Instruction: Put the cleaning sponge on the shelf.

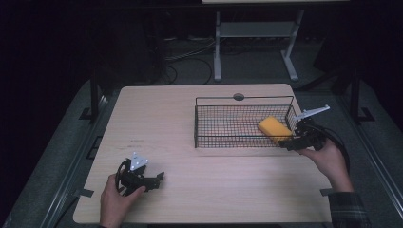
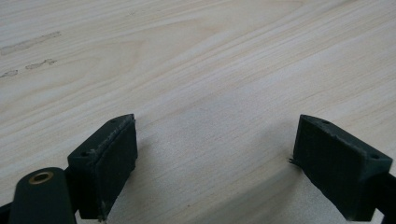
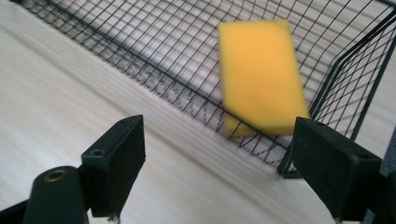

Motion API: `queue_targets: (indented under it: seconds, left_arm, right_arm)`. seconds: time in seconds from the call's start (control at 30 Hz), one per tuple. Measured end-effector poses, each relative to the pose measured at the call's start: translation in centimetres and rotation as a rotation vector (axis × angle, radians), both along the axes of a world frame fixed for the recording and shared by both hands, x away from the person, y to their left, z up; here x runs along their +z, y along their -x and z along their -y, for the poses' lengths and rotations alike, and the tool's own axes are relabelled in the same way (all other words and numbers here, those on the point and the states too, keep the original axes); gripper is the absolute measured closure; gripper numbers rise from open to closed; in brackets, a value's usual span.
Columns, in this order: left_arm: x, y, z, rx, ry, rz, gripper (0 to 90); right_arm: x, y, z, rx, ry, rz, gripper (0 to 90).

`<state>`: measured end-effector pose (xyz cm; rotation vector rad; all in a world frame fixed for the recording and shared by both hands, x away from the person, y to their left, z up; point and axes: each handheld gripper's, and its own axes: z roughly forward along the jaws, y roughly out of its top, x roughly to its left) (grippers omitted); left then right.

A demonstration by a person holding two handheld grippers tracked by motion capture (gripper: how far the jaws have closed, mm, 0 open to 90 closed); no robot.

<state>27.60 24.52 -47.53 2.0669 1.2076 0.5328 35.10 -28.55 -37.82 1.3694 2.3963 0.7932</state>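
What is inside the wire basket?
One yellow sponge lies at the right end of the basket. The remaining mesh floor looks bare. Whatever is under the sponge is covered.

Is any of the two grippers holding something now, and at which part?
Nothing is held. The left gripper is open over bare table; the right gripper is open outside the basket, where the yellow sponge lies.

Wooden table (image 1: 190, 123), wire basket (image 1: 237, 142)
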Motion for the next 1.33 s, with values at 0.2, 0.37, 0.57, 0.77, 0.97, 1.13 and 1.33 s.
queue_targets:
  seconds: [0.2, 0.37, 0.57, 0.77, 0.97, 1.13, 1.33]
  left_arm:
    - [0.0, 0.0, 0.0, 0.000, 0.000, 0.000, 12.9]
    - [0.0, 0.0, 0.0, 0.001, 0.002, 0.002, 12.9]
    - [0.0, 0.0, 0.0, 0.001, 0.002, 0.002, 12.9]
    - [0.0, 0.0, 0.0, -0.001, -0.002, 0.001, 13.0]
    - [0.0, 0.0, 0.0, 0.000, -0.001, 0.004, 13.0]
    - [0.0, 0.0, 0.0, 0.000, -0.001, 0.004, 13.0]
    - [0.0, 0.0, 0.0, 0.001, 0.000, 0.003, 13.0]
  right_arm:
    - [-1.3, 2.3, -0.3, 0.014, -0.005, 0.009, 17.6]
    - [-2.8, 4.1, -0.2, 0.020, -0.011, 0.008, 17.6]
    - [-5.0, 5.4, 0.0, 0.029, -0.022, 0.007, 17.0]
    - [-7.0, 6.3, 0.2, 0.011, -0.032, 0.007, 14.3]
    - [-8.3, 7.0, 0.2, -0.005, -0.019, 0.029, 12.3]
    - [-9.4, 7.3, 0.5, -0.012, -0.030, 0.039, 4.9]
    - [-9.9, 7.5, 0.5, -0.003, -0.039, 0.078, 2.1]
